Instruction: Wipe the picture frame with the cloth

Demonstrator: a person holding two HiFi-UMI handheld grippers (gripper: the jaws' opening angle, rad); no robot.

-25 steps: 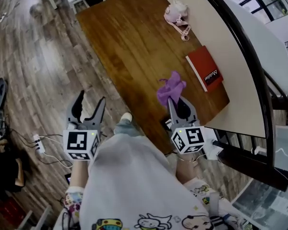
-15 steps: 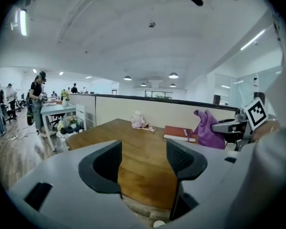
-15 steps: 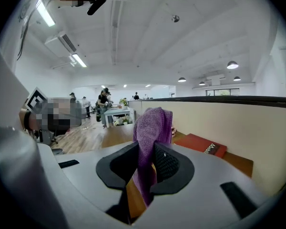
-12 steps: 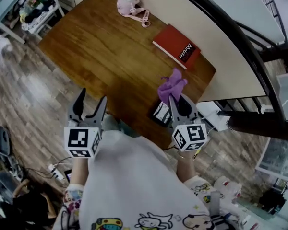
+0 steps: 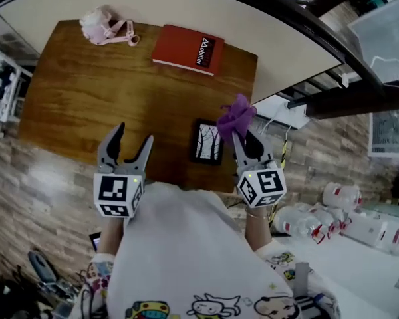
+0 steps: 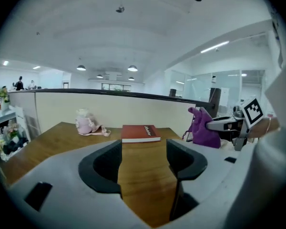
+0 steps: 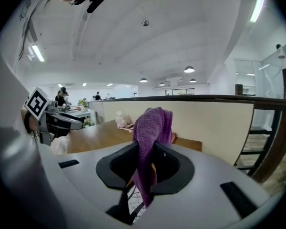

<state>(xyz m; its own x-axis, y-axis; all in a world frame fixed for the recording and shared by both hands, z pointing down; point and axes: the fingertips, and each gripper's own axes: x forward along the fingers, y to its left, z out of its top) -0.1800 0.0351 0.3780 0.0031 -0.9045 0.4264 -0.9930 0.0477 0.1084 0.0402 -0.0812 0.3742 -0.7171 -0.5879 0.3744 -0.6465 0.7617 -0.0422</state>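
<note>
Purple cloth (image 5: 236, 117) hangs pinched in the right hand-held gripper (image 5: 246, 140), just beside the frame (image 5: 207, 141), which lies flat near the desk (image 5: 86, 98) edge. The left hand-held gripper (image 5: 132, 138) gapes empty. With nothing steadying the frame, a hard wipe could shove it off, or tug the cloth loose.

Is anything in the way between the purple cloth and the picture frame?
No, nothing visible is. The cloth, pinched in the right gripper, is just beside the picture frame lying on the table. The red book sits farther back.
</note>
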